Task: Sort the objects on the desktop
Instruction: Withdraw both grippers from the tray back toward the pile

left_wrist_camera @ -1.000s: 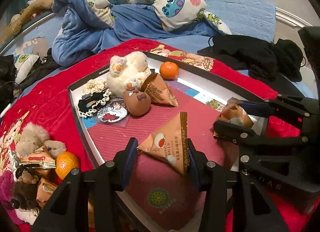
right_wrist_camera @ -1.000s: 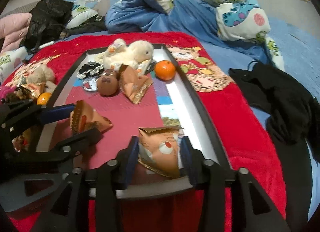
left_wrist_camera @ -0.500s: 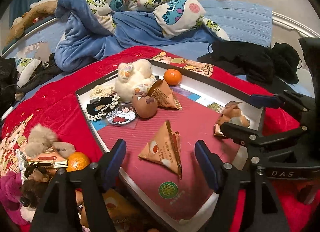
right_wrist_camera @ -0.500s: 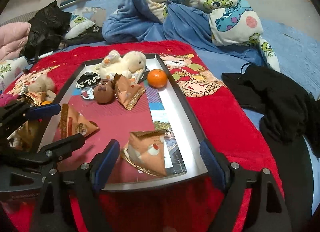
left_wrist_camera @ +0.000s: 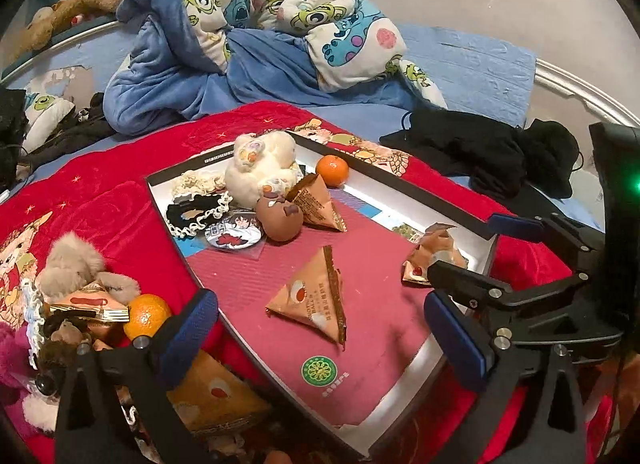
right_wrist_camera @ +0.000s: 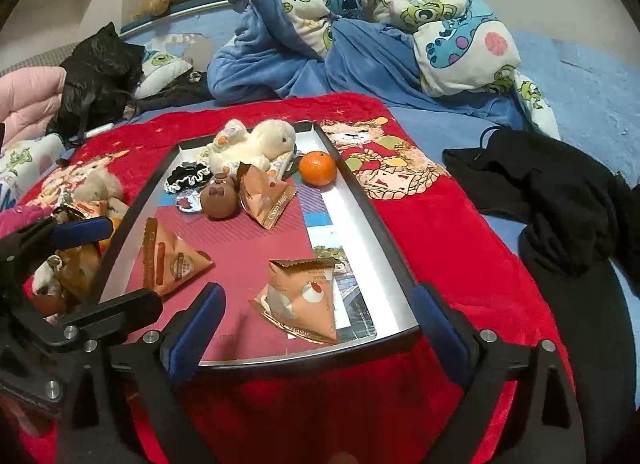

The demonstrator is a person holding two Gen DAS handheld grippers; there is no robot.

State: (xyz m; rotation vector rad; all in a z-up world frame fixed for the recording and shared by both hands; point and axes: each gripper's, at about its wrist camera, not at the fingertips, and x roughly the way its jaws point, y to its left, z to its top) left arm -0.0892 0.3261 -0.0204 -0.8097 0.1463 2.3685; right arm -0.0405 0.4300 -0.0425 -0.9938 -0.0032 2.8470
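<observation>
A shallow black-rimmed tray [left_wrist_camera: 404,190] [right_wrist_camera: 362,200] lies on a red blanket. In it are three orange triangular snack packets: one near my left gripper [left_wrist_camera: 316,302] [right_wrist_camera: 172,260], one near my right gripper [right_wrist_camera: 302,310] [left_wrist_camera: 430,254], one at the back [left_wrist_camera: 316,202] [right_wrist_camera: 266,194]. Also in it are an orange [left_wrist_camera: 332,170] [right_wrist_camera: 317,167], a white plush [left_wrist_camera: 262,170] [right_wrist_camera: 256,144], a brown ball toy [left_wrist_camera: 280,216] [right_wrist_camera: 219,198], scrunchies [left_wrist_camera: 196,212] and a badge [left_wrist_camera: 232,232]. My left gripper [left_wrist_camera: 320,342] and my right gripper [right_wrist_camera: 316,334] are both open and empty, above the tray's near edge.
Left of the tray lies a pile: an orange [left_wrist_camera: 146,316], more snack packets [left_wrist_camera: 86,304], a beige plush [left_wrist_camera: 76,264]. Black clothes [left_wrist_camera: 492,152] [right_wrist_camera: 560,188] lie to the right. A blue monster-print quilt [left_wrist_camera: 248,44] is bunched behind.
Both grippers were shut on snack packets, then opened and let them down into the tray. Both have since pulled back and up.
</observation>
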